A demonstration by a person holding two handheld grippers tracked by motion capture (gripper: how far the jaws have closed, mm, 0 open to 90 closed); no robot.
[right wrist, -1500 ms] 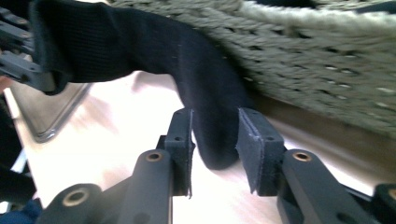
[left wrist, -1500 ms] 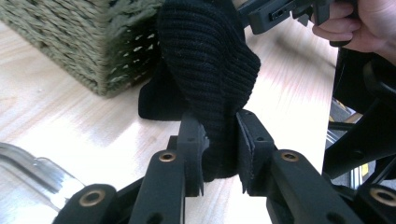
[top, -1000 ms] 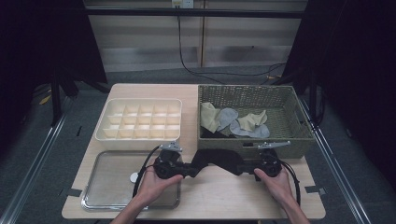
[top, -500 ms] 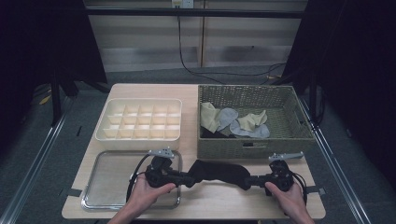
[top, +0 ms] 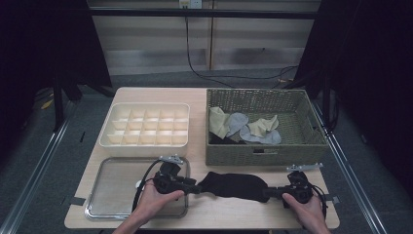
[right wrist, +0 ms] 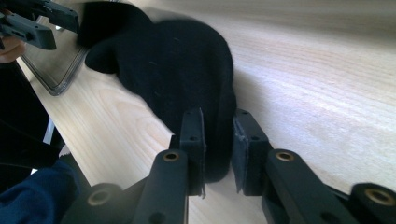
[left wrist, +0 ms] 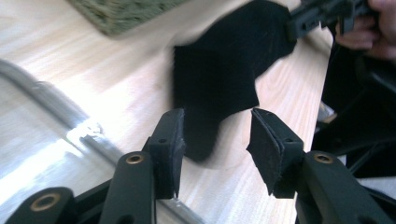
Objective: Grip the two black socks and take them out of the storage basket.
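Note:
A black sock [top: 229,185] lies stretched flat on the wooden table between my two grippers, in front of the basket. My left gripper [top: 197,187] sits at the sock's left end. In the left gripper view its jaws have just been opening and stand apart [left wrist: 217,140], with the sock's tip [left wrist: 205,135] loose between them. My right gripper [top: 268,193] is at the sock's right end. Its jaws have opened slightly, but both pads still touch the sock's edge [right wrist: 219,116] between them [right wrist: 218,140].
A green wicker basket [top: 263,151] holding several pale socks stands at the back right. A white compartment box [top: 146,126] is at the back left. A metal tray [top: 112,195] lies at the front left, under my left hand. The table's front edge is close.
My right gripper has moved right and toward the front edge, pulling the sock out flat. The left gripper's jaws have opened off the sock's left end.

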